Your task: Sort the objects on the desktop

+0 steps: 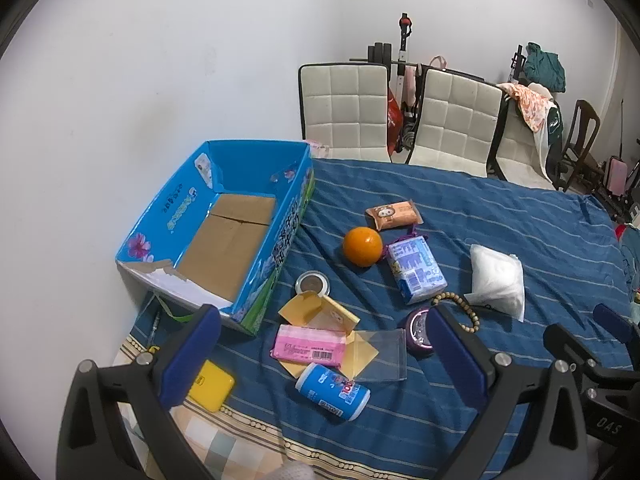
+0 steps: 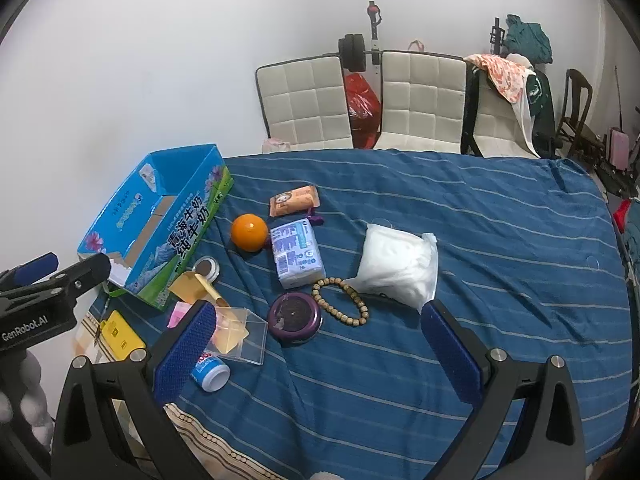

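Observation:
An open blue carton stands empty at the table's left, also in the right wrist view. On the blue striped cloth lie an orange, a snack pack, a blue tissue pack, a white bag, a bead bracelet, a purple round tin, a pink pack, a blue can and a yellow card. My left gripper is open and empty above the near clutter. My right gripper is open and empty above the tin.
A small round jar, yellow paper and a clear plastic box lie near the carton. Padded white chairs stand behind the table against a white wall. The cloth's right half is bare.

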The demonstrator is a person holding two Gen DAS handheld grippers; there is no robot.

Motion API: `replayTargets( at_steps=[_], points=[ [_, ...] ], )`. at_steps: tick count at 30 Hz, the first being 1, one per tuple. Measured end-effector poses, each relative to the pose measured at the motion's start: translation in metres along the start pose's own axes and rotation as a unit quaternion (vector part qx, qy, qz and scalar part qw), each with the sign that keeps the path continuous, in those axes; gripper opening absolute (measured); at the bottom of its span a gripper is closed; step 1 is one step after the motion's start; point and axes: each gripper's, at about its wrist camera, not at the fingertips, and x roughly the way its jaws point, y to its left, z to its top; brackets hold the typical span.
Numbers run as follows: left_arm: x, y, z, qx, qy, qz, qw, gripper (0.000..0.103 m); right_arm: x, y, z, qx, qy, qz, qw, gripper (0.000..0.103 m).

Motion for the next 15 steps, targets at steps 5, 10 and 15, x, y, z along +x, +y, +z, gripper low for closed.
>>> replayTargets(
  at_steps=[5, 10, 15],
  points=[
    [-0.001, 0.004, -0.001, -0.001, 0.005, 0.005, 1.0, 0.101, -0.041, -0.009, 0.016, -0.018, 0.005, 0.023, 1.0, 0.103],
    [0.001, 0.01, -0.003, -0.008, 0.008, 0.007, 0.9999, 0.101, -0.057, -0.006, 0.021, -0.029, 0.013, 0.031, 0.999, 0.103],
    [0.005, 0.016, -0.003, -0.015, 0.017, 0.01, 0.9997, 0.101, -0.052, -0.003, 0.022, -0.033, 0.018, 0.033, 0.999, 0.103]
  ],
)
